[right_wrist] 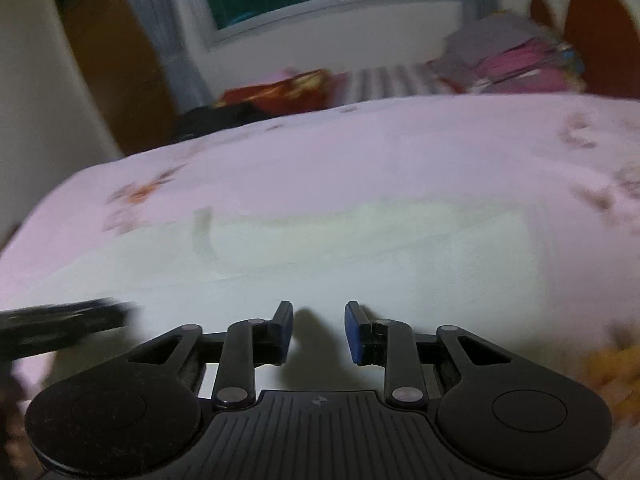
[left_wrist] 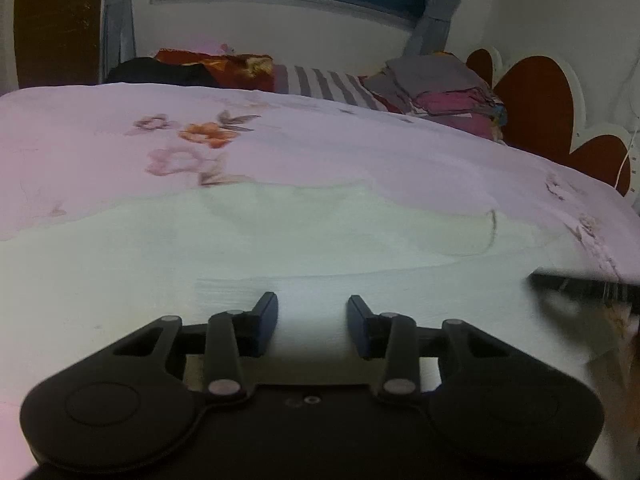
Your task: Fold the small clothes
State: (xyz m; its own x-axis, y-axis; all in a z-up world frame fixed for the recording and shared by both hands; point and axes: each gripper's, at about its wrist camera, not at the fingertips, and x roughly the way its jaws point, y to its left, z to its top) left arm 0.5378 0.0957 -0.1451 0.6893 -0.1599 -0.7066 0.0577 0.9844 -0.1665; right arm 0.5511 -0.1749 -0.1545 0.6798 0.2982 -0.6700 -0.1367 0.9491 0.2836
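Both grippers, left (left_wrist: 313,312) and right (right_wrist: 318,320): jaws partly apart, empty, over white garment (left_wrist: 280,240).

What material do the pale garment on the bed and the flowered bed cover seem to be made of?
Pale garment: probably thin woven or knit cotton, matte; it lies flat with soft creases and a stitched edge.
Flowered bed cover: likely light printed cotton or polyester, smooth, faint sheen; the flower print looks flat. Blur leaves both uncertain.

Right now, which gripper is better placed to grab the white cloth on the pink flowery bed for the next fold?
Probably either: both the left gripper and right gripper hover over the pale white cloth with jaws apart, holding nothing.
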